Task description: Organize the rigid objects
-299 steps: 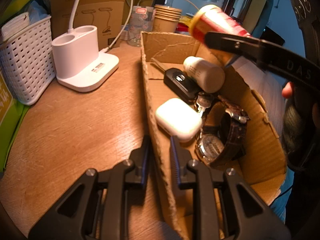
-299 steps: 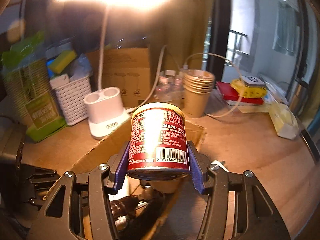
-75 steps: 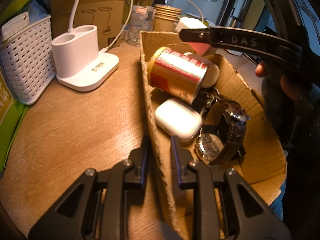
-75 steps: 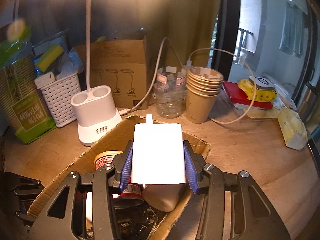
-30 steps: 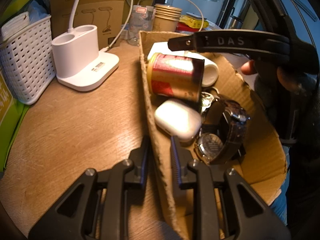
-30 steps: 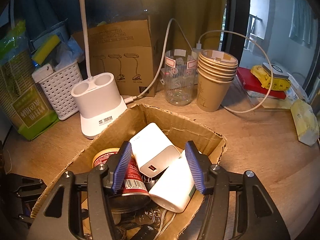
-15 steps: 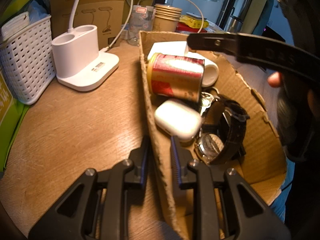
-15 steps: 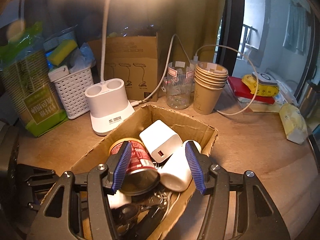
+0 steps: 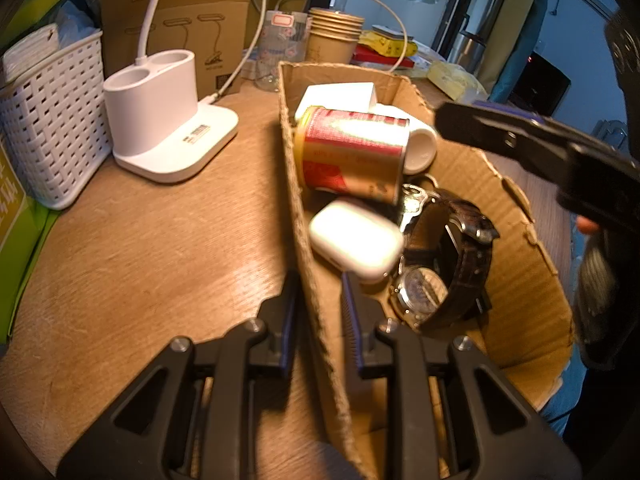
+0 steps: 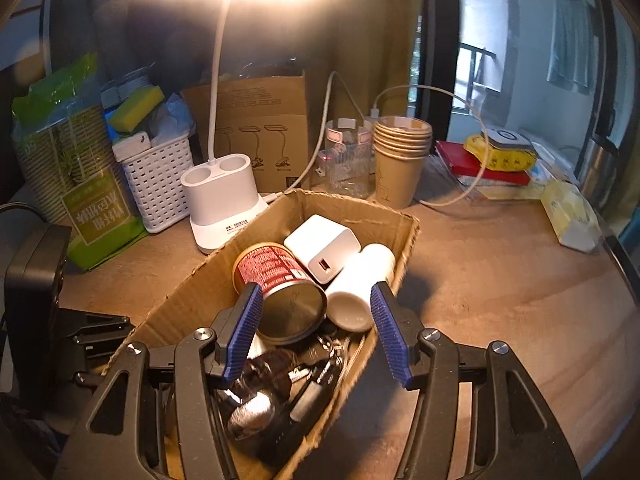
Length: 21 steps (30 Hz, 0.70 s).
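Since a moment ago our right gripper [image 10: 316, 330] has drawn back, ribbed blue pads apart and empty, at lower centre. Our left gripper [image 9: 316, 312] pinches the corrugated cardboard box [image 9: 516, 248] wall. Inside lie a red metal can [image 10: 280, 284], square white charger [image 10: 322, 248], smooth white bottle [image 10: 360, 284], rounded earbud case [image 9: 356, 240] and leather-strapped watch [image 9: 444, 276].

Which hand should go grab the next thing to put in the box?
The right gripper, probably. Its jaws are open and empty above the cardboard box. The left gripper is shut on the box's side wall, holding it steady.
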{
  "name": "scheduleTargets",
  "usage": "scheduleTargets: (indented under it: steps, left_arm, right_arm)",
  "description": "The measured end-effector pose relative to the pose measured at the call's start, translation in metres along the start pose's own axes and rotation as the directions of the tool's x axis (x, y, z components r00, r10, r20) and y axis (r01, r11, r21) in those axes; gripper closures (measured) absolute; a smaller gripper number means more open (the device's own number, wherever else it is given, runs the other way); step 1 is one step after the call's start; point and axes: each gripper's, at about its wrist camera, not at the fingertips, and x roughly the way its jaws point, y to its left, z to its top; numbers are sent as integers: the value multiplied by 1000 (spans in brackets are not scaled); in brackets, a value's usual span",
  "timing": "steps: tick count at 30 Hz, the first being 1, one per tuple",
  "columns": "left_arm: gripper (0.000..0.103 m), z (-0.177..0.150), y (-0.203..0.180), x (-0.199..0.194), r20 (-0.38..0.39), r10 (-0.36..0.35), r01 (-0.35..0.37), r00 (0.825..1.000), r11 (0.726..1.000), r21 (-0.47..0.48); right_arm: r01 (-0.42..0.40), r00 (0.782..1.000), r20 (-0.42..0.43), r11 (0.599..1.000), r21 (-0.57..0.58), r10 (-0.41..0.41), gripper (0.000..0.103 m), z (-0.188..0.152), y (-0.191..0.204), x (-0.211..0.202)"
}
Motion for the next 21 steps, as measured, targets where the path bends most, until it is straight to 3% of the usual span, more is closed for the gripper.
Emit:
scheduleTargets:
  steps: [17,21]
  left_arm:
    - [80,1,-1,-3,13,21,-21,1000,1000,8]
    - [67,0,-6,-15,79,81,-83,994,996,23]
  right_arm:
    - [68,997,16,994,88,-70,44,-36,9,-30]
    - [84,996,9,990,109,-86,44,-46,7,-36]
